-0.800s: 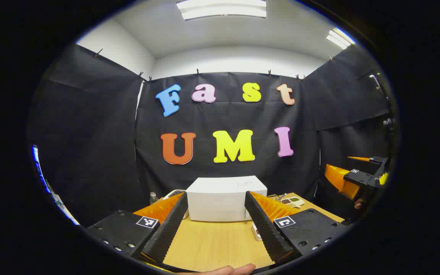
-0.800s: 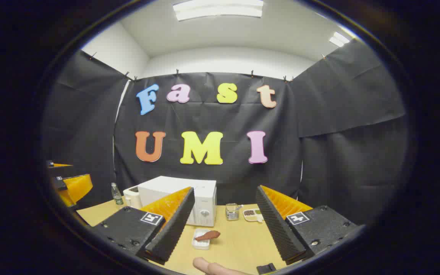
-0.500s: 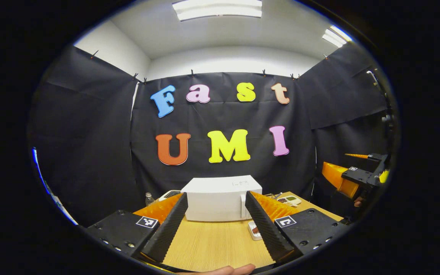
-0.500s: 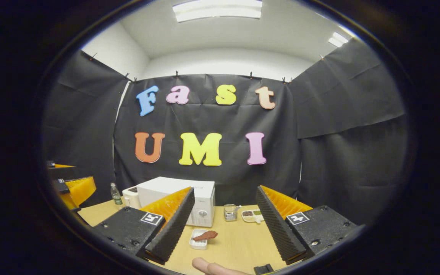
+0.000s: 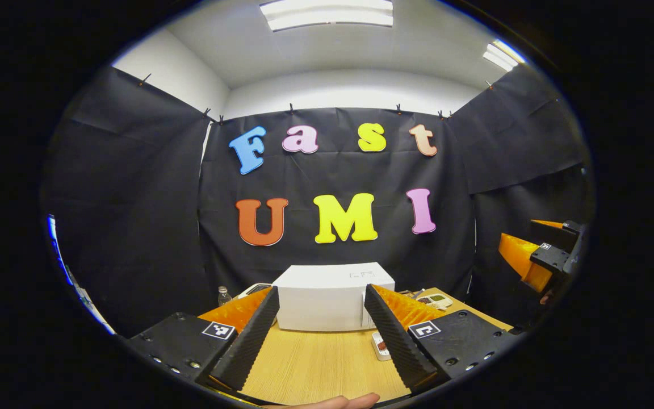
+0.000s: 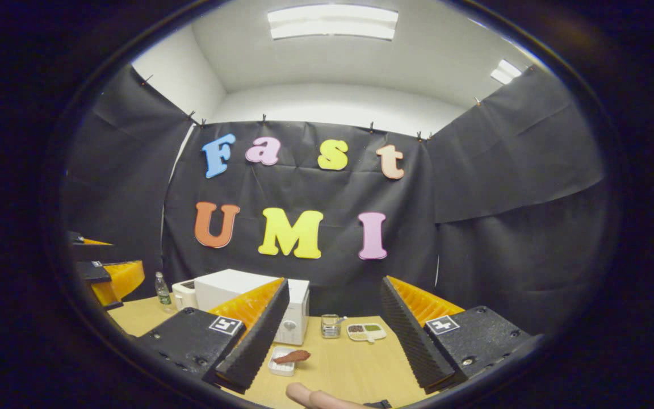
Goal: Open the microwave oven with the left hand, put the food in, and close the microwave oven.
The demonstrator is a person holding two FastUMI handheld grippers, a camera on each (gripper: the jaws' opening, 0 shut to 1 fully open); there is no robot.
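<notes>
Left gripper (image 5: pixel 320 332): 2 fingers spread wide, nothing between them, held above the table (image 5: pixel 315 363) near its front edge. A square black-and-white marker sits on each finger base. A fingertip (image 5: pixel 338 402) of the holding hand shows at the bottom.

Microwave (image 5: pixel 332 296): white, straight ahead in the left gripper view, toward the table's back edge, door shut. Faint marking on its top, too small to read. In the right gripper view its control end with a round knob (image 6: pixel 289 326) faces the camera; any brand lettering there is too small to read.

Food (image 6: pixel 292 357): a brown piece lying in a small white tray (image 6: pixel 281 367), on the table in front of the microwave's knob end, apart from it. In the left gripper view the tray's end peeks out beside the right finger.

Right gripper (image 6: pixel 330 335): fingers equally wide apart, holding nothing, above the table's front edge. Same gripper seen at the right rim of the left gripper view, raised, well clear of the table.

Other items near the back edge: a glass jar (image 6: pixel 330 326), a divided dish (image 6: pixel 365 332) with dark and green contents, a small bottle (image 6: pixel 162 291) with an unreadable label, and a white appliance (image 6: pixel 184 294) just left of the microwave.
</notes>
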